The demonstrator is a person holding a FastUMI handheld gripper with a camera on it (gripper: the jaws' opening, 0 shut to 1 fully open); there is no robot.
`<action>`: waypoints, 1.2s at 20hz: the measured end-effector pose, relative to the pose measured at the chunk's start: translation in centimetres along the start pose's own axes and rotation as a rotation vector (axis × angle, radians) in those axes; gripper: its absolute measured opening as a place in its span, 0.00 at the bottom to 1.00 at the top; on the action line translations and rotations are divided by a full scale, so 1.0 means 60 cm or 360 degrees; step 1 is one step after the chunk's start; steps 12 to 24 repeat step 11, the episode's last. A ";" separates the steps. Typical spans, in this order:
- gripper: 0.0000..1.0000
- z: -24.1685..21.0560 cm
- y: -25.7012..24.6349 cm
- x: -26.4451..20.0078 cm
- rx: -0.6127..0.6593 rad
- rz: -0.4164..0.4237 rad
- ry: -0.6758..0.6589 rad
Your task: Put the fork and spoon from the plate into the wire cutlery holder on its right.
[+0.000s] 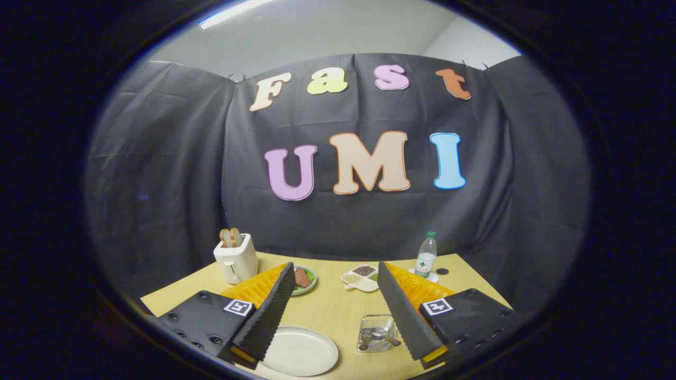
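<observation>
My gripper [335, 274] hangs open above the near part of the wooden table, with nothing between its fingers. Below and between the fingers lies a white plate [303, 351] with a bare face. To the plate's right stands the wire cutlery holder [376, 332], close by the right finger [404, 311]. Metal cutlery rests inside the holder, a handle poking out toward the right finger; I cannot tell fork from spoon.
A white toaster [236, 258] with bread slices stands at the table's back left. A small green plate with food [303, 278] and a white divided dish of grains [360, 277] sit mid-table. A water bottle [425, 256] stands at the back right.
</observation>
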State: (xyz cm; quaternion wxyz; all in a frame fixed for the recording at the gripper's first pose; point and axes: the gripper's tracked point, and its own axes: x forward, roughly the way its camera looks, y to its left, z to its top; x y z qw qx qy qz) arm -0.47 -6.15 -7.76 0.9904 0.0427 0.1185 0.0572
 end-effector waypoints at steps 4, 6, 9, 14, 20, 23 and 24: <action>0.99 0.011 0.007 -0.006 0.0015 -0.0007 -0.0066; 0.99 0.014 0.008 -0.005 0.0003 -0.0004 -0.0075; 0.99 0.020 0.014 -0.007 0.0003 0.0007 -0.0088; 0.99 0.021 0.014 -0.005 0.0009 0.0009 -0.0096; 0.99 0.021 0.014 -0.005 0.0009 0.0009 -0.0096; 0.99 0.021 0.014 -0.005 0.0009 0.0009 -0.0096; 0.99 0.021 0.014 -0.005 0.0009 0.0009 -0.0096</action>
